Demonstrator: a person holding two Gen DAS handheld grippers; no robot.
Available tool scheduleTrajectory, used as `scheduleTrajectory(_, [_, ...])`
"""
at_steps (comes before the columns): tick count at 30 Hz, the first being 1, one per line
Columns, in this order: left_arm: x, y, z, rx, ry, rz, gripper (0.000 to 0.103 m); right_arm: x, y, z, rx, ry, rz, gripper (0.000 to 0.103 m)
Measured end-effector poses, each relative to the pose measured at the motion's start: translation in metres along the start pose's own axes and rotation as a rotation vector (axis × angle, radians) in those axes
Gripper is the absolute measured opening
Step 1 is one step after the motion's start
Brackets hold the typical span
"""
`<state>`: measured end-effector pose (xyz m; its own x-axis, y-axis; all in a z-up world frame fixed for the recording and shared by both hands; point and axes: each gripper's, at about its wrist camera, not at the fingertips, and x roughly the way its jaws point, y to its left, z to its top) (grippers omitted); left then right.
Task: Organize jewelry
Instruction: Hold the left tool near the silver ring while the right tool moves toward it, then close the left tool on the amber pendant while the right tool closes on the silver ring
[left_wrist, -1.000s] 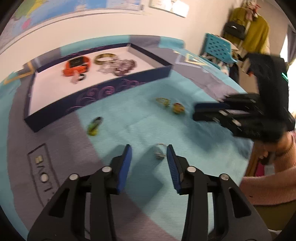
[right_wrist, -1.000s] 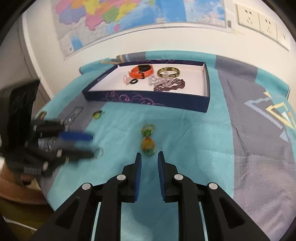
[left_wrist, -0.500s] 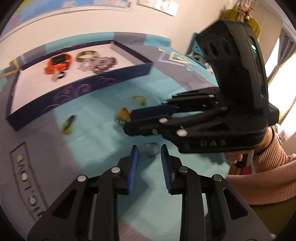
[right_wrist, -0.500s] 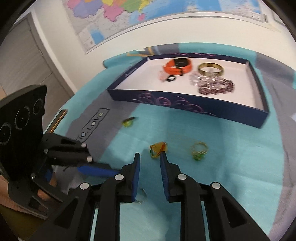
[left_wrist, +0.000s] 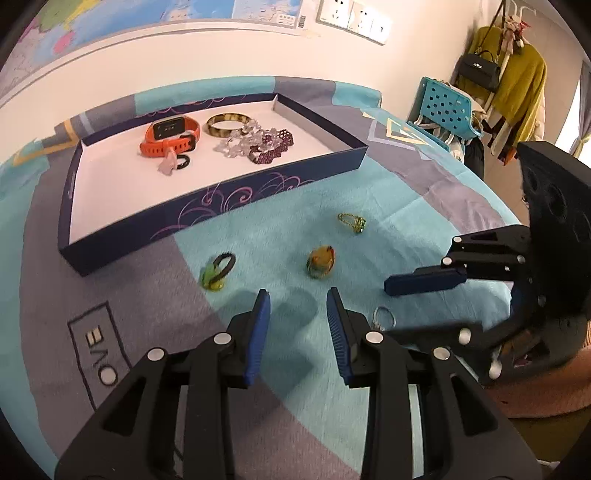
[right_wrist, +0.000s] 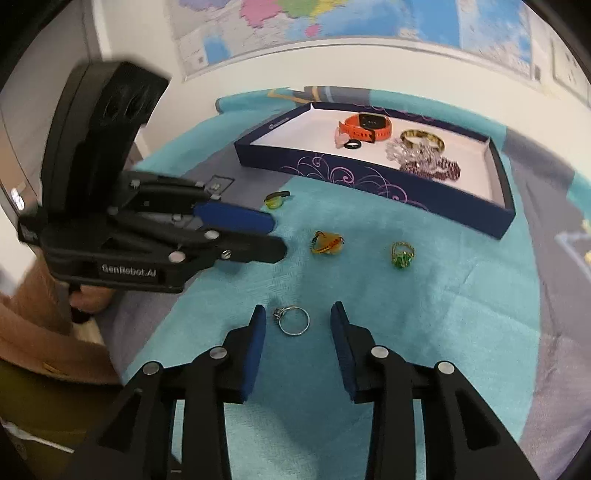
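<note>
Both tools are black plastic with silver screw heads and blue rubber pads (left_wrist: 258, 328). The left gripper (right_wrist: 275, 236) carries white "GenRobot.AI" lettering. A pink fuzzy sleeve (left_wrist: 546, 384) shows at four o'clock.

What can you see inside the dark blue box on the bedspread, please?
Inside the dark blue box: an orange watch, a gold bangle, beaded bracelets, a black ring beside a small pink piece. The near wall hides the floor strip behind it.
</note>
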<state>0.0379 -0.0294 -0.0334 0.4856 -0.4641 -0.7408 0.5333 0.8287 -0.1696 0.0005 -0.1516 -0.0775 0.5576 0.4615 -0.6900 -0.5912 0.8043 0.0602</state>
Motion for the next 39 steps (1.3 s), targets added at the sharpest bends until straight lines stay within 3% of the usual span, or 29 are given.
scheduleTrajectory(7, [0.005,-0.007,0.010,0.026,-0.017,0.021,0.033,0.002,0.009,-0.002,-0.056,-0.006,-0.023,0.033])
scheduleTrajectory(10, [0.011,-0.011,0.014,0.043,-0.017,0.036,0.036,0.001,0.006,-0.001,-0.049,-0.009,-0.043,0.020])
scheduleTrajectory(12, [0.015,-0.015,0.017,0.060,-0.011,0.039,0.037,-0.001,-0.004,-0.002,-0.012,-0.013,-0.043,0.017])
scheduleTrajectory(20, [0.031,-0.024,0.023,0.102,0.016,0.063,0.035,-0.004,-0.029,-0.002,0.086,-0.031,-0.089,0.019])
scheduleTrajectory(22, [0.030,-0.026,0.022,0.112,0.017,0.071,0.031,-0.003,-0.028,-0.002,0.080,-0.032,-0.092,0.026])
scheduleTrajectory(24, [0.029,-0.027,0.021,0.115,0.018,0.069,0.027,-0.003,-0.026,-0.003,0.069,-0.035,-0.095,0.027])
scheduleTrajectory(26, [0.028,-0.026,0.019,0.111,0.017,0.067,0.023,-0.002,-0.024,-0.004,0.057,-0.038,-0.104,0.027])
scheduleTrajectory(29, [0.028,-0.024,0.019,0.095,0.015,0.068,0.017,-0.001,-0.024,-0.003,0.057,-0.041,-0.106,0.018])
scheduleTrajectory(39, [0.014,-0.018,0.011,0.036,-0.017,0.058,0.017,-0.010,-0.028,-0.001,0.087,-0.077,-0.108,0.018])
